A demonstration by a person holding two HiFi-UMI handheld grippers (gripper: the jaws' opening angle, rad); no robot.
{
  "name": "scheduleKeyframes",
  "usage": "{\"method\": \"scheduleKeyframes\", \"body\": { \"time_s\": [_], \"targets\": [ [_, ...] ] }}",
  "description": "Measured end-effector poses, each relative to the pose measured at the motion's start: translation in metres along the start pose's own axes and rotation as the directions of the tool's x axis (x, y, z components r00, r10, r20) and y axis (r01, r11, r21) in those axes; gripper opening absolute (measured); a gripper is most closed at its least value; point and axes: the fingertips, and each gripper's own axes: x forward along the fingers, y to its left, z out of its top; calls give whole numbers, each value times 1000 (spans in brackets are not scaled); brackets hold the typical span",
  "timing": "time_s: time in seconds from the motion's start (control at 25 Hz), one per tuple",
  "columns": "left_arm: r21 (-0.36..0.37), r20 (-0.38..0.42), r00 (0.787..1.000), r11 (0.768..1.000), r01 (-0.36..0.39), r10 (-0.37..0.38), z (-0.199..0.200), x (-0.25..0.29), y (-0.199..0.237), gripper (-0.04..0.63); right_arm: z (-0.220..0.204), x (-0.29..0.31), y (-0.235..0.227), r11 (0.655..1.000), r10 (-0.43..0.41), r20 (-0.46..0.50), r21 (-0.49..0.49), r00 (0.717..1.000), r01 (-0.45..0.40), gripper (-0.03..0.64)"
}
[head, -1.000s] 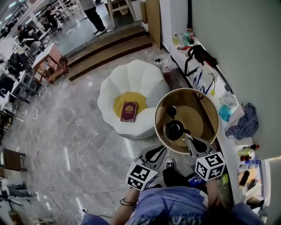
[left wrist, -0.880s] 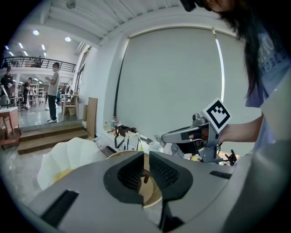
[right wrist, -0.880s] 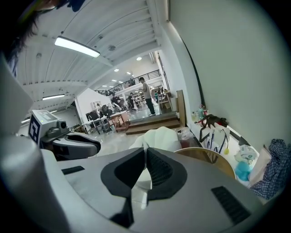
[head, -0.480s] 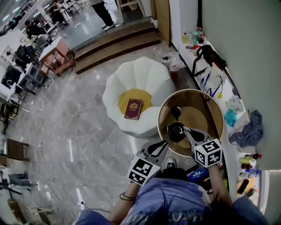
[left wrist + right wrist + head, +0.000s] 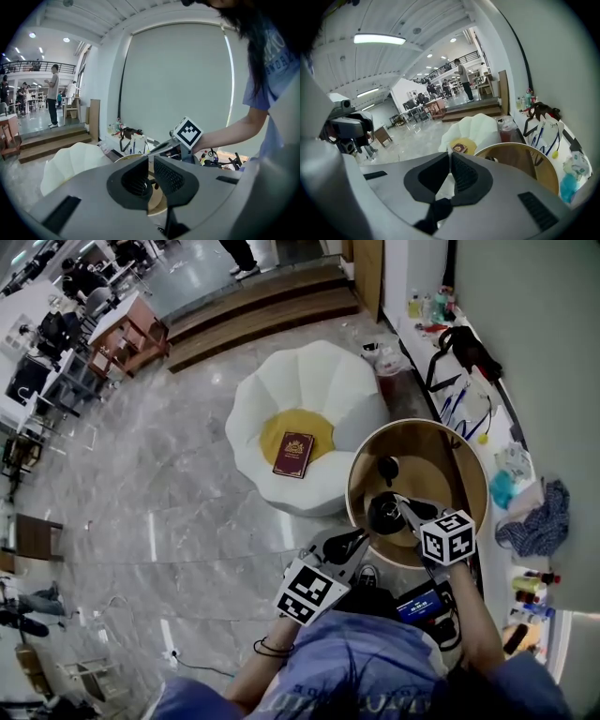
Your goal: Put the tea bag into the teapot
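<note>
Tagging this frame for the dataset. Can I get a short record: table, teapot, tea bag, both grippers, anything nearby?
table: round, wooden; holds the teapot and a cup
teapot: black, on the near side of the table
tea bag: the white piece between the right gripper's pads looks like it; not yet in the teapot
right gripper: shut on the tea bag, tips over the teapot in the head view
left gripper: jaws slightly apart, nothing between them, by the table's edge
nearby: white seat with a red book
</note>
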Motion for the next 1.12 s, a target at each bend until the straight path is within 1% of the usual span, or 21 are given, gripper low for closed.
{"method": "scheduleKeyframes", "body": {
  "time_s": [0.12,0.32,0.48,0.68,0.92,1.0,1.12],
  "targets": [
    [4,-2,1000,1000,30,-30,0,7,9,34,-7,19,-8,999,-15,-51,-50,999,13,26],
    [9,-6,997,997,79,-79,5,23,28,34,-38,49,-20,996,-12,-146,-92,989,-1,26],
    [8,-21,993,994,113,-113,4,37,42,34,-64,71,-31,993,-40,-234,-116,971,13,26],
    [-12,-34,990,991,135,-135,0,50,57,34,-83,93,-40,988,-60,-331,-153,942,10,26],
    [-37,-57,984,985,169,-171,-6,59,65,34,-106,106,-55,991,-96,-411,-127,907,48,26],
    [-50,-63,983,984,171,-174,-10,60,70,34,-112,110,-55,991,-98,-425,-124,900,50,26],
    [-66,-73,982,983,171,-176,-16,62,78,34,-116,118,-55,992,-94,-432,-118,897,47,28]
  ]
}}
